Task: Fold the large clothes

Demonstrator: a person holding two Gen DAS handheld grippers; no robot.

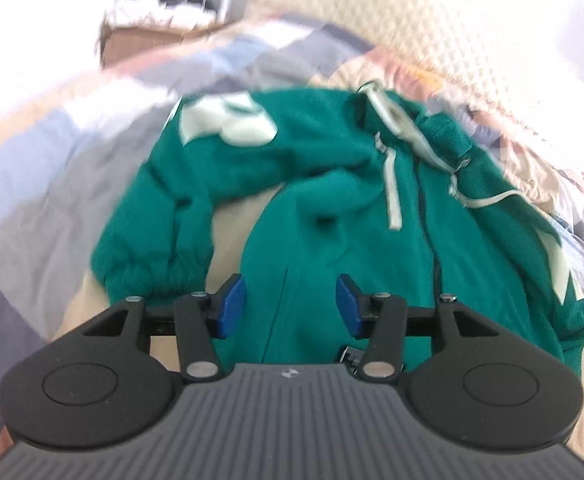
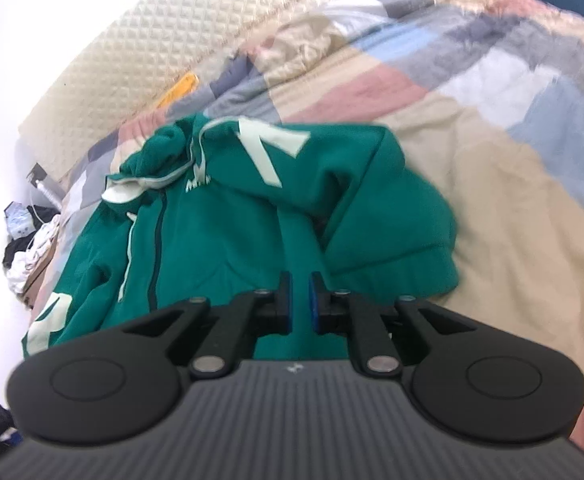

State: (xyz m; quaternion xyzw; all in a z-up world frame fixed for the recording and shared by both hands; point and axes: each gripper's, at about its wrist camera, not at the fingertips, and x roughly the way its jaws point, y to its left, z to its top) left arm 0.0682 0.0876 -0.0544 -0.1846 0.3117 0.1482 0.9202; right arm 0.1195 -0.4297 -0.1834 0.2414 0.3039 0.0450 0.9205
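While the green hoodie (image 1: 372,216) lies crumpled on the patchwork quilt (image 2: 492,184) of the bed, we hold both tools just above its lower part. Left tool (image 1: 291,306): jaws approx. half open, nothing btwn the blue pads, fabric only behind them. Right tool (image 2: 301,306): jaws nearly closed, narrow gap left; can't tell whether cloth is pinched. Pale drawstrings (image 1: 392,184) trail near the hood.

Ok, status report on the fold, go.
Left gripper open, holding nothing. Right gripper nearly shut, grip unclear. Green hoodie rumpled on patchwork quilt, sleeves tucked in. Nothing obstructing.
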